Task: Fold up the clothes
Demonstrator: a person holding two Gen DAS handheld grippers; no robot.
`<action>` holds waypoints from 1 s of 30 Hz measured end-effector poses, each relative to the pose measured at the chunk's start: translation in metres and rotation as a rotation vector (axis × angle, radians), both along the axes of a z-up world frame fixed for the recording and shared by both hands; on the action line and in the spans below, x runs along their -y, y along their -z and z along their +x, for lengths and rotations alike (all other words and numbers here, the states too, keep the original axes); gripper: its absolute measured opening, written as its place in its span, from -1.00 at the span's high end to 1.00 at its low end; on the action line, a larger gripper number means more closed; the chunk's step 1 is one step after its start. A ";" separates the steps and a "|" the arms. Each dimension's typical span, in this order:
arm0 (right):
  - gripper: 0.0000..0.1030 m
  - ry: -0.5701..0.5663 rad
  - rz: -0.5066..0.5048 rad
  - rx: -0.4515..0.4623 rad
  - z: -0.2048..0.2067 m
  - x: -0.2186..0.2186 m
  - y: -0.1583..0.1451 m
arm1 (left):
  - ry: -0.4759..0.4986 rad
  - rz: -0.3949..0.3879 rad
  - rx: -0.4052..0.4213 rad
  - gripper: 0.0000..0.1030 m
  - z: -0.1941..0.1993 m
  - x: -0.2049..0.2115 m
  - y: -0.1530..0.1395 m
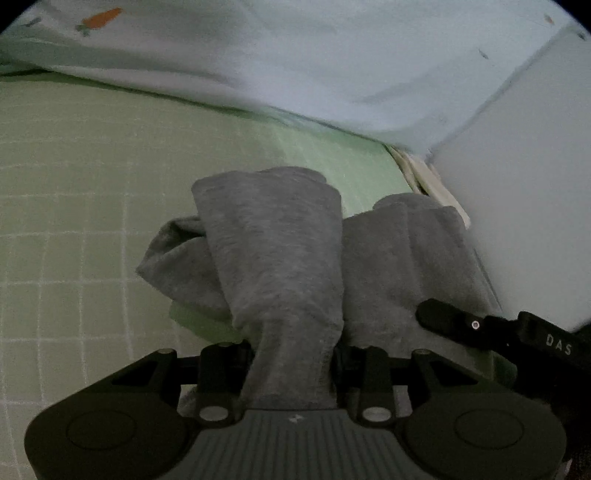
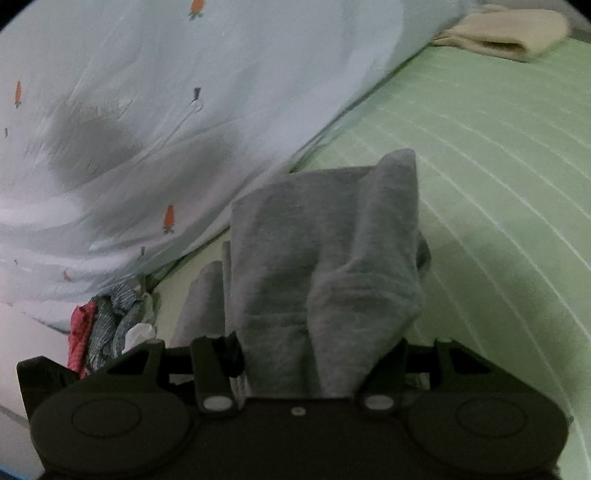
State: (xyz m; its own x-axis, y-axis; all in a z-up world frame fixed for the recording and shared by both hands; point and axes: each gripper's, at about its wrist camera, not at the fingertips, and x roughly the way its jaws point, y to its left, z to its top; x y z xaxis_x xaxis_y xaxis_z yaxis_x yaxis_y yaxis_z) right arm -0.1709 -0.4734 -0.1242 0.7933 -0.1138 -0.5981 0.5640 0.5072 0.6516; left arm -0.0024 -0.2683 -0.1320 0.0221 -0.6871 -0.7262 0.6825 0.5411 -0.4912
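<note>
Two fisheye views look forward along hand-held grippers over a bed covered with a pale green sheet (image 1: pixel 74 206) crossed by thin white grid lines. In the left wrist view, the left gripper (image 1: pixel 293 363) sits at the bottom of the frame with a bunched fold of a grey garment (image 1: pixel 273 240) rising from between its jaws; the jaws are pressed in on the cloth and pinch it. The soft, heathered grey fabric stands up in a twisted column, with more of it drooping to the left and right onto the sheet. At the lower right of this view, the black finger of the other gripper reaches in against the grey cloth, and white capital letters on its body read "DAS". Behind the garment lies a pale blue quilt (image 1: pixel 295 62) printed with small orange carrots, and a plain white wall or panel (image 1: pixel 524 206) fills the right side. In the right wrist view, the right gripper (image 2: pixel 314 369) likewise pinches a thick gather of the same grey garment (image 2: pixel 317 251), which rises from its jaws and folds over to the right above the green sheet (image 2: pixel 498 184). The carrot-print quilt (image 2: pixel 184 129) covers the left of this view. At its lower edge, left of the gripper, lies a small heap of clothes (image 2: pixel 107 325) in red, striped blue-grey and white. Far off at the upper right, a cream-coloured folded item (image 2: pixel 506 29) rests on the sheet. No other writing can be read.
</note>
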 end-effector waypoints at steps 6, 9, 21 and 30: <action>-0.04 0.121 0.015 -0.024 -0.059 -0.019 -0.002 | 0.094 -0.010 -0.031 0.27 -0.042 0.011 0.009; -0.04 0.163 0.033 -0.019 -0.082 -0.009 0.006 | 0.096 0.002 -0.003 0.27 -0.062 0.032 0.009; -0.04 -0.004 -0.006 0.087 -0.163 0.142 0.001 | -0.041 -0.049 0.070 0.27 -0.163 0.166 -0.004; -0.04 -0.025 -0.023 0.185 -0.210 0.251 -0.030 | -0.064 -0.125 0.085 0.27 -0.180 0.258 -0.038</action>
